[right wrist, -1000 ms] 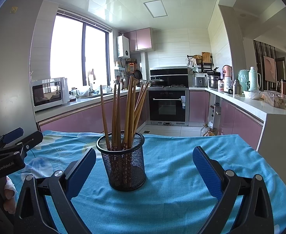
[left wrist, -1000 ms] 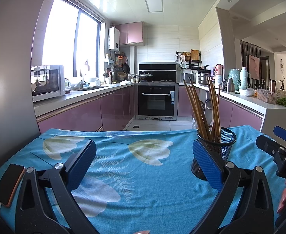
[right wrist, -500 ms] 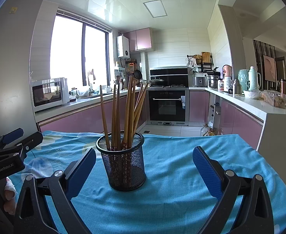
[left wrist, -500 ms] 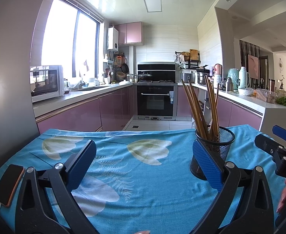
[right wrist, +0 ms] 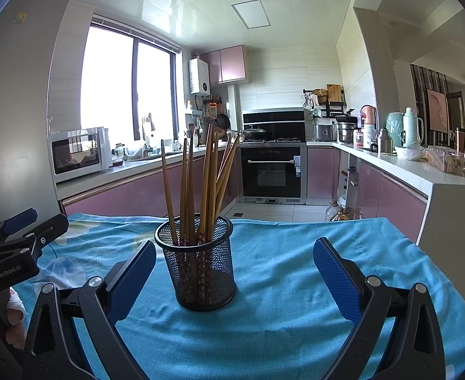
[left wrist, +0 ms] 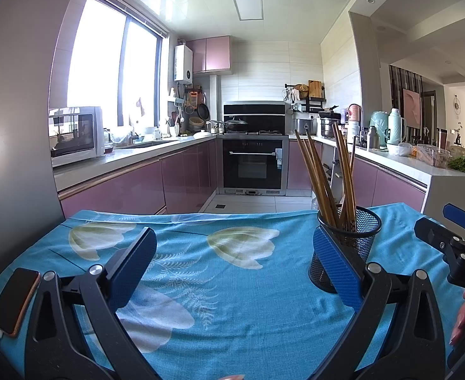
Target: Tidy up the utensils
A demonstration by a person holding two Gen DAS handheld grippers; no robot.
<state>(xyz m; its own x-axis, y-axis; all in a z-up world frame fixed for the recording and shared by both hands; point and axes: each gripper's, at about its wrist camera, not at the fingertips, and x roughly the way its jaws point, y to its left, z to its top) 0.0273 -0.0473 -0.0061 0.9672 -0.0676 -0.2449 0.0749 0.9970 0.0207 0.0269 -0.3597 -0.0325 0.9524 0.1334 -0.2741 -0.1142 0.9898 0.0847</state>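
Note:
A black mesh cup [right wrist: 200, 262] stands upright on the blue floral tablecloth [right wrist: 283, 288] and holds several brown wooden chopsticks [right wrist: 207, 183]. In the left wrist view the cup [left wrist: 356, 237] stands at the right, partly behind my right finger pad, with the chopsticks [left wrist: 327, 171] rising from it. My left gripper [left wrist: 234, 269] is open and empty over the cloth [left wrist: 232, 278]. My right gripper [right wrist: 234, 275] is open and empty, with the cup just ahead between its fingers, nearer the left finger. Each gripper shows at the edge of the other's view.
A phone with an orange case [left wrist: 13, 300] lies at the cloth's left edge. Behind the table are pink kitchen cabinets, an oven [left wrist: 254, 164], a microwave [left wrist: 74, 134] and a white counter [right wrist: 422, 171] with bottles and jars at the right.
None of the objects moved. Both grippers stay open; the views shift only very slightly.

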